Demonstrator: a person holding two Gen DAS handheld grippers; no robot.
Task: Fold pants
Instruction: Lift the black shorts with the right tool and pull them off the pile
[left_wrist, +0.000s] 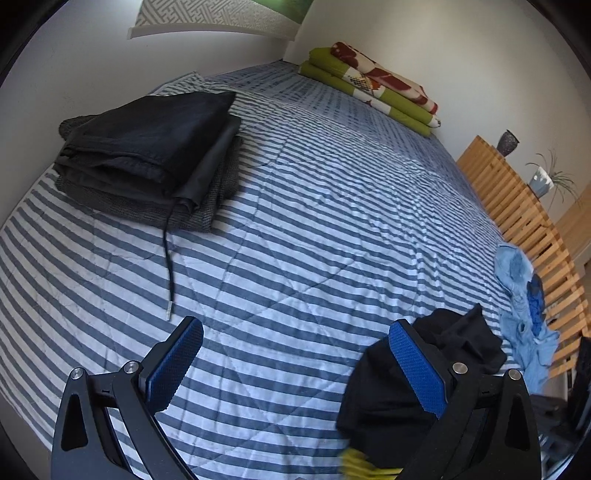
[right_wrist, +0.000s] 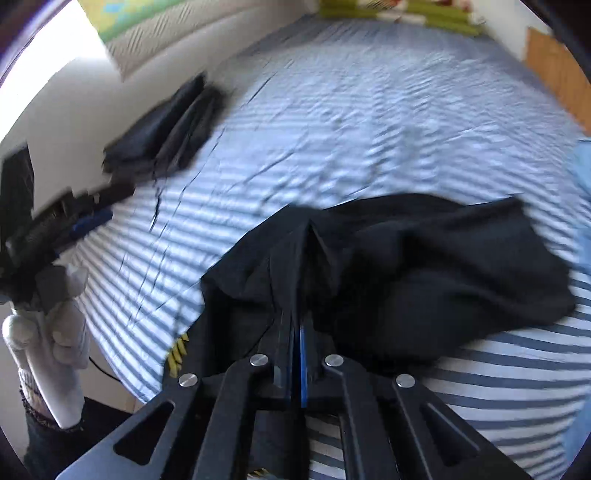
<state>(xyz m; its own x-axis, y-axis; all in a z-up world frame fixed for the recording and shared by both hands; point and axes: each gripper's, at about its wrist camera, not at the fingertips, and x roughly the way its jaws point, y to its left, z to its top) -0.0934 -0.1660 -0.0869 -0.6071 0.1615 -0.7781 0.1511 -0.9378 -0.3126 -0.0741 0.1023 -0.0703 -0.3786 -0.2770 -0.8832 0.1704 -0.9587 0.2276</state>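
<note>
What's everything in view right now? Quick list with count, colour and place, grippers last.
black pants: one, black, crumpled on the near part of the bed, pinched by the right gripper
folded clothes stack: one, black and grey, far left by the wall
drawstring: one, black, trailing from the stack
striped quilt: one, blue-white, covers the bed
folded blankets: one pile, green and red-white, far end
light blue garments: one heap, right edge
left gripper: open, empty
right gripper: shut on pants
gloved hand: white, holding the left gripper

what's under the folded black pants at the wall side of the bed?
Folded black pants lie on a grey knit garment, which lies on the striped quilt. Anything between the layers is hidden.
</note>
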